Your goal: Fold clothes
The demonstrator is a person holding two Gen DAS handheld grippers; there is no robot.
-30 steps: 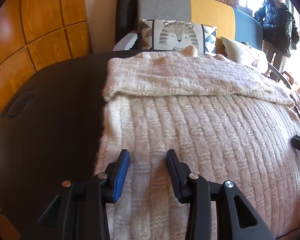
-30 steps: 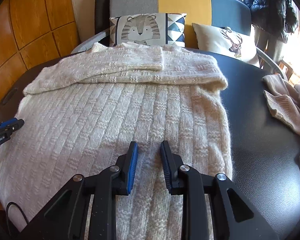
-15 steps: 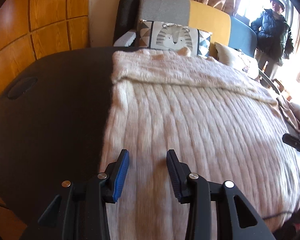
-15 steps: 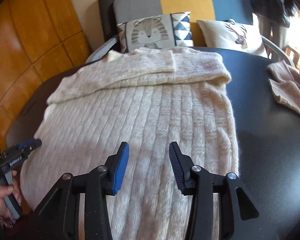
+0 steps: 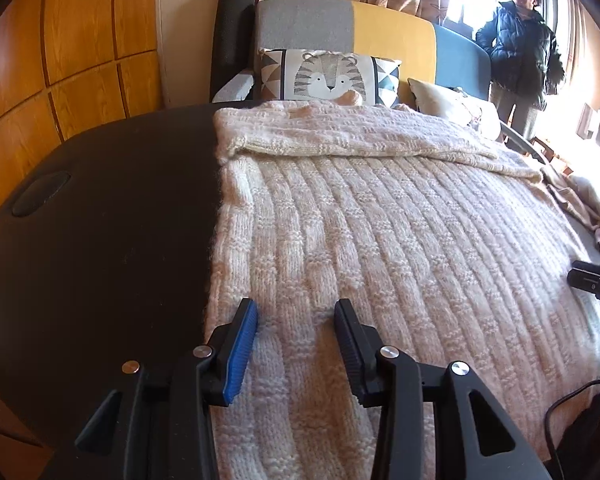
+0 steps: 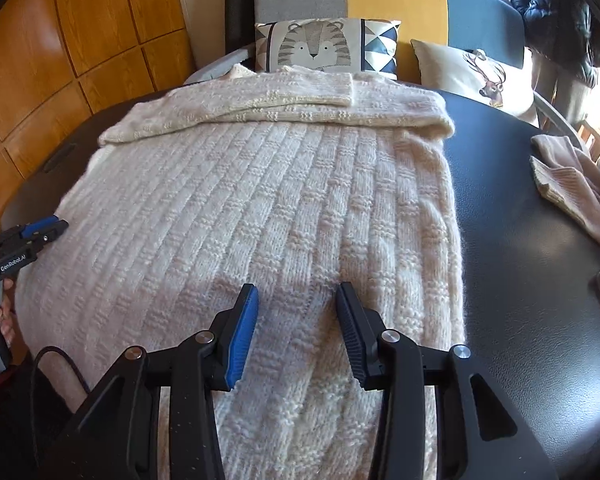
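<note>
Cream knit sweater (image 6: 268, 200) lies flat across the dark bench (image 6: 520, 240), sleeves already folded over its far end. Your left tool (image 5: 296, 320) and right tool (image 6: 298, 304) hover spread, empty, above the near hem; next, pinch both near corners.

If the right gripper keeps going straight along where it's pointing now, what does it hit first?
Most likely the cream knit sweater spread on the dark table. The right gripper angles down with open, empty jaws over the sweater's near right part, so the fingertips would land on the knit; exact clearance is unclear.
</note>
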